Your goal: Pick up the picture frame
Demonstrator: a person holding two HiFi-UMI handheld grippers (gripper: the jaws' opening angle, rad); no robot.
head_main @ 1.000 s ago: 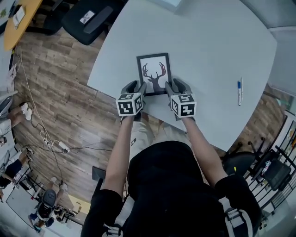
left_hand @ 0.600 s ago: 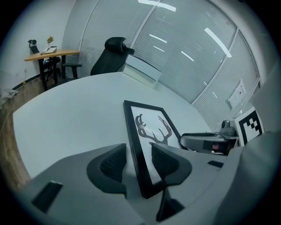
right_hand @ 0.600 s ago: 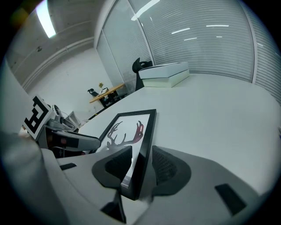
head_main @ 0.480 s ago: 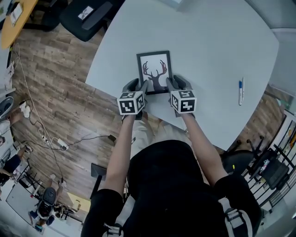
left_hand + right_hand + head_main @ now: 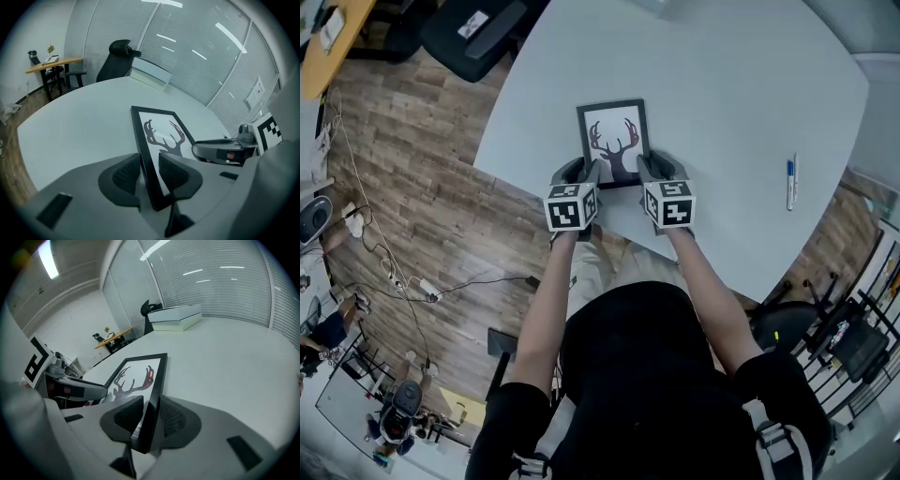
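Note:
A black picture frame [image 5: 614,141] with an antler print lies on the light grey table [image 5: 722,103], near its front edge. My left gripper [image 5: 584,174] is at the frame's near left corner and my right gripper [image 5: 649,172] at its near right corner. In the left gripper view the frame's left rail [image 5: 143,140] stands between the pads of the left gripper [image 5: 149,171]. In the right gripper view the right rail [image 5: 154,385] sits between the pads of the right gripper [image 5: 149,418]. Both pairs of jaws have just been closing and now press on the rails.
A blue and white pen [image 5: 788,183] lies on the table to the right. A flat white box [image 5: 176,317] rests at the table's far side. A black office chair [image 5: 478,37] stands beyond the far left edge, by a wooden desk [image 5: 328,47]. Cables trail over the floor.
Both grippers' jaws have drawn in onto the frame's side rails. The hands have stayed at the near corners, and the frame lies where it was.

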